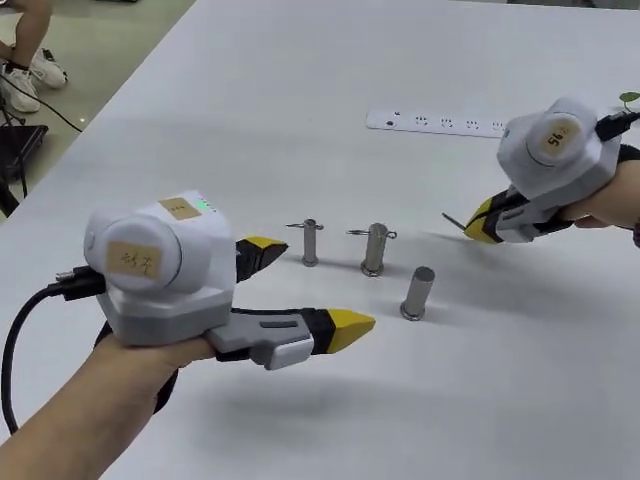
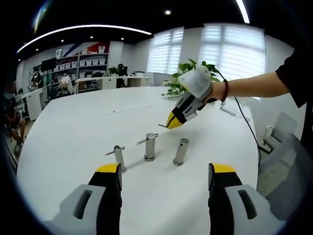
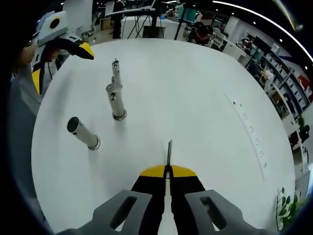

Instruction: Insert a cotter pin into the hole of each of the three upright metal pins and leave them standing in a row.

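Cotter pin (image 3: 169, 149) sticks out from our right gripper (image 3: 167, 172), jaws pinched tight on it, hovering off to one side of the row. Ahead of our left gripper (image 2: 166, 169), spread wide and empty, three metal pins (image 2: 150, 147) stand: two are already pinned, and the bare pin (image 2: 180, 152) is nearest the right gripper.

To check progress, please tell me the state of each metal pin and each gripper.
Left cylindrical grey metal pin: upright, cotter pin inserted.
Middle metal pin: upright, cotter pin inserted.
Right metal pin: upright, no cotter pin.
Left gripper: open, empty.
Right gripper: shut on thin wire cotter pin.
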Tool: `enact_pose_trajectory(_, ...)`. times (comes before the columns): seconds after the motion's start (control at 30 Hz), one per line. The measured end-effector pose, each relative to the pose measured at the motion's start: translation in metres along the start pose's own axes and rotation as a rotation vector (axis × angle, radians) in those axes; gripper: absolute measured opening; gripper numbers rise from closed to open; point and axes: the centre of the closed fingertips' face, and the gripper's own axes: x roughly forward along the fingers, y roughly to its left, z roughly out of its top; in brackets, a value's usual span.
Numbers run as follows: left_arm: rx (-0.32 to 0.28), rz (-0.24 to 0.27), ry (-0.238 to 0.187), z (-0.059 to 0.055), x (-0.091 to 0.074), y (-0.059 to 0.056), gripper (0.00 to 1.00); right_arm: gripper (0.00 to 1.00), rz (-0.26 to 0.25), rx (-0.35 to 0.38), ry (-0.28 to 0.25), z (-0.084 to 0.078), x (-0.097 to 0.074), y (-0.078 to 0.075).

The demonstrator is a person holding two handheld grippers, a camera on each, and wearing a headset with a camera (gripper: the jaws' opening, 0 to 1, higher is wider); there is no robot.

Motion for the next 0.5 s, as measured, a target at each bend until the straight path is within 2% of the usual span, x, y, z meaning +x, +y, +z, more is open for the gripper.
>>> enact_pose_trajectory(0.23,-0.013,-0.030,-0.008,0.009,0.006,-0.006,0.62,0.00,-0.001,-0.040,-0.060,0.016,-0.013,0.014)
enact_pose_trajectory(0.5,-0.030,-0.055,-0.004,0.021,0.014,-0.005,0.54,0.00,0.003,-0.081,-0.121,0.034,-0.026,0.030)
